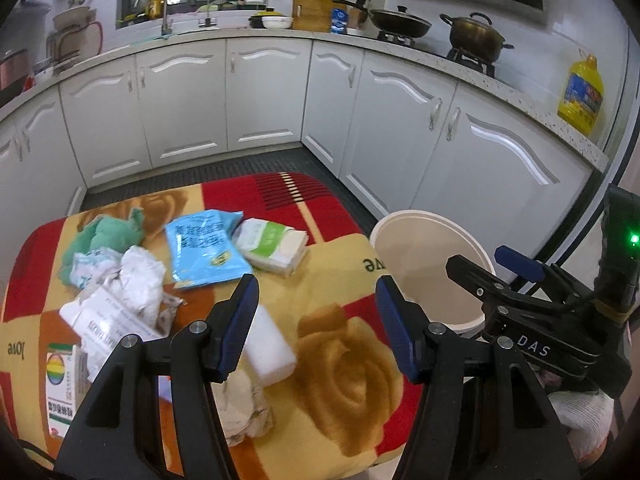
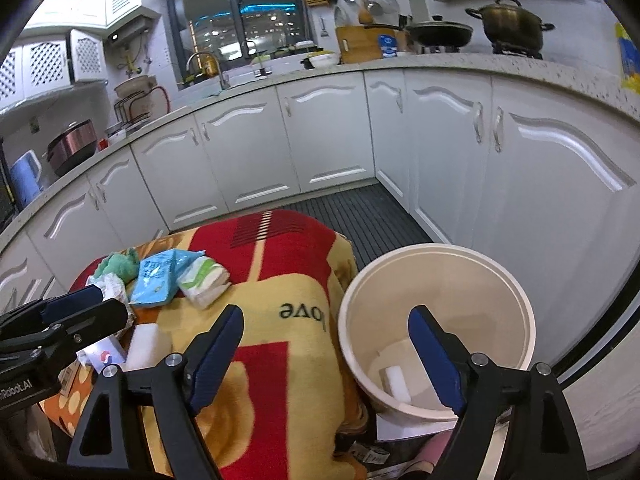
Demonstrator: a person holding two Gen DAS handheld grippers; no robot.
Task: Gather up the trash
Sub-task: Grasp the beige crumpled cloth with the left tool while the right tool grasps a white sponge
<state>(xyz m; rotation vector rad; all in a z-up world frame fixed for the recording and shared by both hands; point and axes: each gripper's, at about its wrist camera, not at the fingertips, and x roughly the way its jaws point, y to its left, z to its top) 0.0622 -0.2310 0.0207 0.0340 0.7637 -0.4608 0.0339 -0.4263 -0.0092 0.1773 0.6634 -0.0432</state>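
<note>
Left tongs (image 1: 316, 320) spread wide, nothing between the blue pads, held above the blanket-covered bench (image 1: 344, 368). Just below and inside the left pad, a white foam block (image 1: 269, 346), lying flat on the blanket. Nearer than that, under the same finger, a crumpled beige paper wad (image 1: 244, 408). Farther left, a heap of crumpled white tissue (image 1: 136, 280) and a printed leaflet, with a medicine box (image 1: 60, 384) at the bench's left edge. Ahead of the left tongs, a blue snack packet (image 1: 204, 248), a green-and-white tissue pack (image 1: 274, 246) just right of it, and a green cloth (image 1: 108, 236) beyond the tissue heap.

Right tongs (image 2: 326, 354) likewise spread wide and empty, with the right pad over the mouth of a cream bucket (image 2: 436, 256) standing beside the bench. Inside the bucket, at the bottom, one white foam piece (image 2: 396, 384), just left of that pad. Well behind everything, white cabinets (image 2: 328, 132).
</note>
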